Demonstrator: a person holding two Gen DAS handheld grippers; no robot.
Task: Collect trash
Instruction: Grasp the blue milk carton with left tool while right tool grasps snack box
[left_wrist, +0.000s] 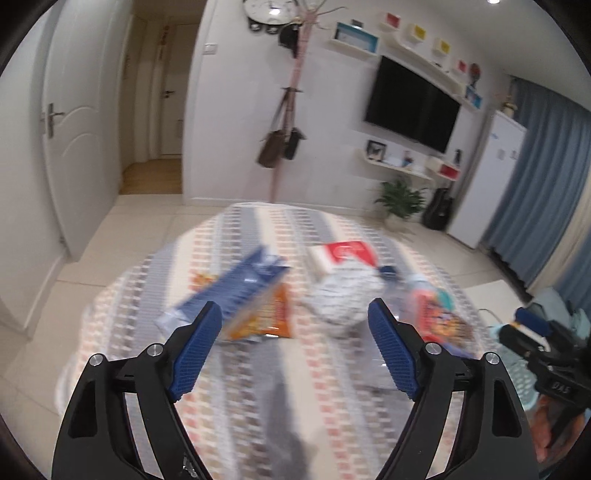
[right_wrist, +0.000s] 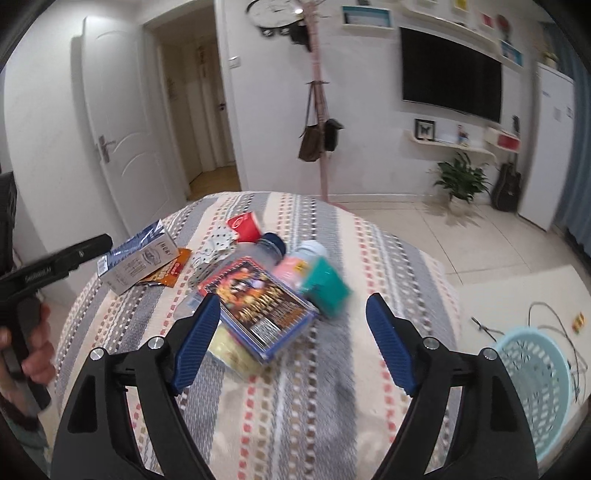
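Trash lies in a heap on the striped tablecloth (right_wrist: 295, 398). There is a blue and grey carton (right_wrist: 136, 254), an orange snack bag (right_wrist: 170, 271), a red paper cup (right_wrist: 245, 227), a crumpled white wrapper (right_wrist: 212, 254), a clear bottle with a dark cap (right_wrist: 271, 245), a colourful snack packet (right_wrist: 260, 310) and a teal and pink pack (right_wrist: 321, 280). My right gripper (right_wrist: 293, 314) is open and empty, just short of the colourful packet. My left gripper (left_wrist: 295, 317) is open and empty above the table, short of the carton (left_wrist: 236, 288), the orange bag (left_wrist: 266, 317) and the white wrapper (left_wrist: 347, 295).
A light blue plastic basket (right_wrist: 535, 384) stands on the floor right of the table, next to loose cables (right_wrist: 554, 325). The other gripper shows at the right edge of the left wrist view (left_wrist: 543, 350). A coat stand (right_wrist: 319, 122), a door and a wall TV are behind.
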